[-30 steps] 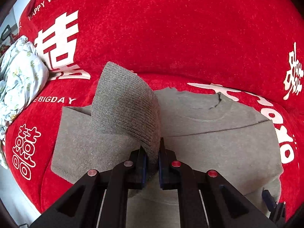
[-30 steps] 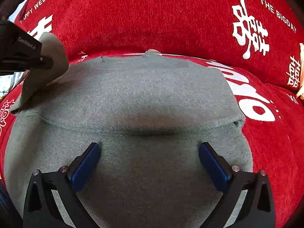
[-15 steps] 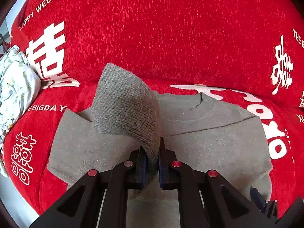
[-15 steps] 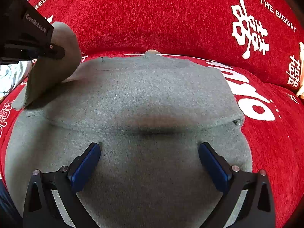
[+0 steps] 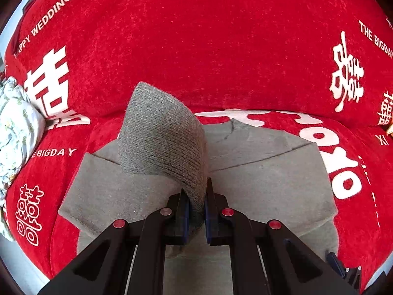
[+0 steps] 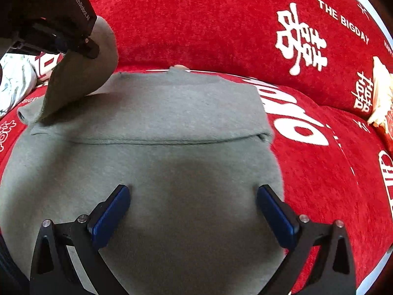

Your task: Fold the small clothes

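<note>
Sweater (image 6: 152, 113) lies flat under both tools. Left tool (image 5: 196, 206) clamps ribbed cuff (image 5: 162, 137); carry sleeve across the body, lay flat, then release. Right tool (image 6: 194, 211) gapes wide, empty, just above hem.

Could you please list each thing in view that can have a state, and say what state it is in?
Left claw: shut on the sleeve cuff.
Right claw: open, over the sweater, holding nothing.
Sweater: grey, spread on the sofa, one sleeve already folded across the chest.
Sleeve cuff: lifted above the sweater's body, curled over.
Sofa cover: red with white lettering, spread out under the sweater.
Floral cloth: crumpled at the edge.
</note>
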Motion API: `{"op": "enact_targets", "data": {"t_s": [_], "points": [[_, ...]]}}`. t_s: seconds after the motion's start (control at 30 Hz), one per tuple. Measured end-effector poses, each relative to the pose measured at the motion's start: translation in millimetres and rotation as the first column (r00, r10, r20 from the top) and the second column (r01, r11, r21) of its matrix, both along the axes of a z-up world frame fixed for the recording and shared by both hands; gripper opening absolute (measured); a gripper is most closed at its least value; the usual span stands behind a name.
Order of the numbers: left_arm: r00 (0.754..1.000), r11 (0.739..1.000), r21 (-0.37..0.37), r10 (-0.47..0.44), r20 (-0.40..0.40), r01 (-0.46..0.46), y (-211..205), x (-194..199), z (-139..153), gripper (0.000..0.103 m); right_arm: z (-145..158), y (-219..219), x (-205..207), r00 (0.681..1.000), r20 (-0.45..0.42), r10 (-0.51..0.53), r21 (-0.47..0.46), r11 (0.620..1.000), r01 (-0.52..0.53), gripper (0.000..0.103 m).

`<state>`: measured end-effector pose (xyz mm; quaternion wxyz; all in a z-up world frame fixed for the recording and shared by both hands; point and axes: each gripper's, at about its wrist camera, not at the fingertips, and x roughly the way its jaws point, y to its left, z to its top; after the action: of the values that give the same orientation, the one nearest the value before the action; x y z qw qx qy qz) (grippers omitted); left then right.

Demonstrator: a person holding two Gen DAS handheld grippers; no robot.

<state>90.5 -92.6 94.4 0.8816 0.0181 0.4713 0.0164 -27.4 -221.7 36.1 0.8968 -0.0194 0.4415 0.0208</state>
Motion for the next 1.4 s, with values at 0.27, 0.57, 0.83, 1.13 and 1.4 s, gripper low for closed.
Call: {"op": "enact_targets", "data": {"t_s": [0.27, 0.57, 0.83, 1.13, 1.4], "points": [[0.999, 0.999, 0.013, -0.033, -0.004, 0.033, -21.9, 1.0, 1.4, 0.010, -1.0, -5.2, -1.9, 1.000, 0.007, 0.000, 0.013, 1.000, 0.000, 0.103], [0.994, 0.995, 0.029, -0.095, -0.053, 0.097, -51.0, 8.1, -14.3, 0.010, -1.0, -5.8, -4.2, 1.000, 0.018, 0.005, 0.033, 0.999, -0.006, 0.103], [0.986, 0.989, 0.003, -0.145, -0.085, 0.146, -62.9, 9.0, -28.7, 0.010, -1.8, -6.1, -5.1, 0.999, 0.032, 0.004, 0.042, 0.999, -0.006, 0.103], [0.968, 0.973, -0.094, -0.221, -0.120, 0.211, -70.8, 19.6, -43.5, 0.010, -1.0, -5.1, -6.3, 0.999, 0.043, 0.003, 0.047, 0.999, -0.005, 0.103], [0.959, 0.964, -0.138, -0.247, -0.137, 0.229, -73.3, 20.0, -59.3, 0.010, -0.7, -5.3, -5.4, 0.999, 0.050, 0.003, 0.057, 0.998, -0.006, 0.103]]}}
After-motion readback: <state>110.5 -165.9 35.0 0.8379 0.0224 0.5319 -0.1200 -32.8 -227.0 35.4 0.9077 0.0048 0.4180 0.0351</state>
